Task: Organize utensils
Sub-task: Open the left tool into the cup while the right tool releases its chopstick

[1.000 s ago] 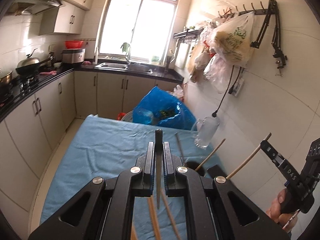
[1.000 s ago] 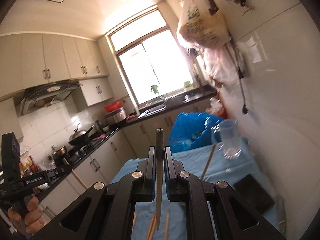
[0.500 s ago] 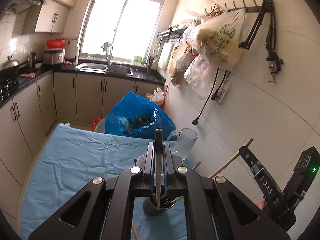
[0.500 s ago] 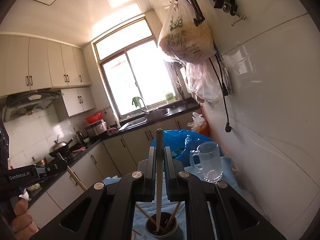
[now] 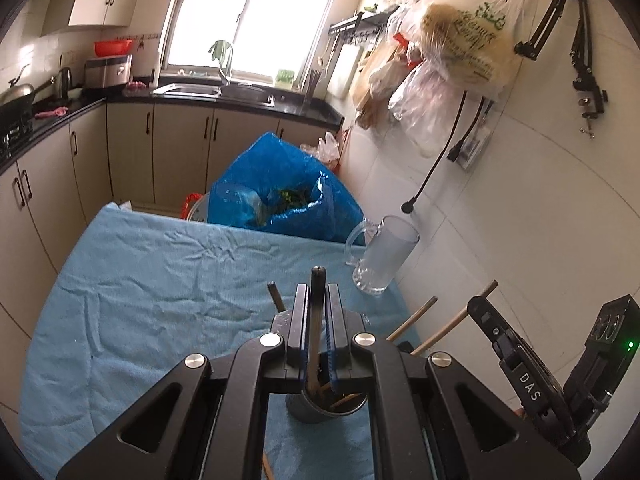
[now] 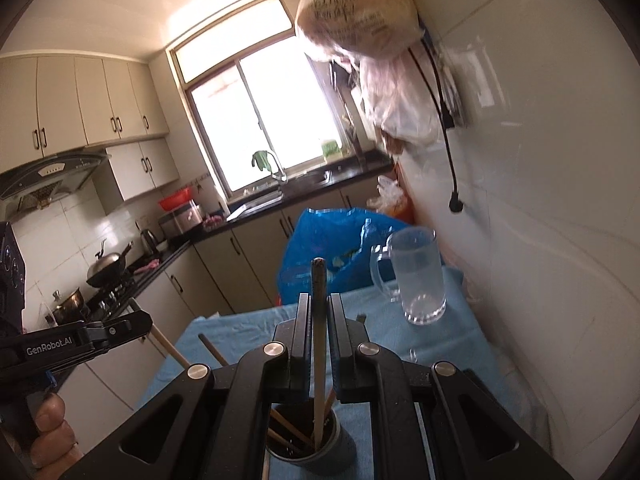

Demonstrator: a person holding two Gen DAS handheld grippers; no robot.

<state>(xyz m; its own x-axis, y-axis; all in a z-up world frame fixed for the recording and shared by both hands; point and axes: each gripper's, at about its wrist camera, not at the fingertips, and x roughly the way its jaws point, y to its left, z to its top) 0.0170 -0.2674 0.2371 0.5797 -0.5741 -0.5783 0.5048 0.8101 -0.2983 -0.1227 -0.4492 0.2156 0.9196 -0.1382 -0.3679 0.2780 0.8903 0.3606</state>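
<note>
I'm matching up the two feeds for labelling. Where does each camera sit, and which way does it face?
Left wrist: on the left gripper, looking down its fingers at the holder cup; the right gripper shows at right.
Right wrist: on the right gripper, tilted less steeply down; the left gripper and the hand gripping it show at left.
Shared: cup, glass mug, blue bag, window.

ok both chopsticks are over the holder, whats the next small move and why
Probably open both sets of jaws and let go. The left gripper is shut on a chopstick whose lower end is already inside the dark holder, and the right gripper is shut on a chopstick whose tip reaches the bottom of the holder, among the chopsticks already in it.
</note>
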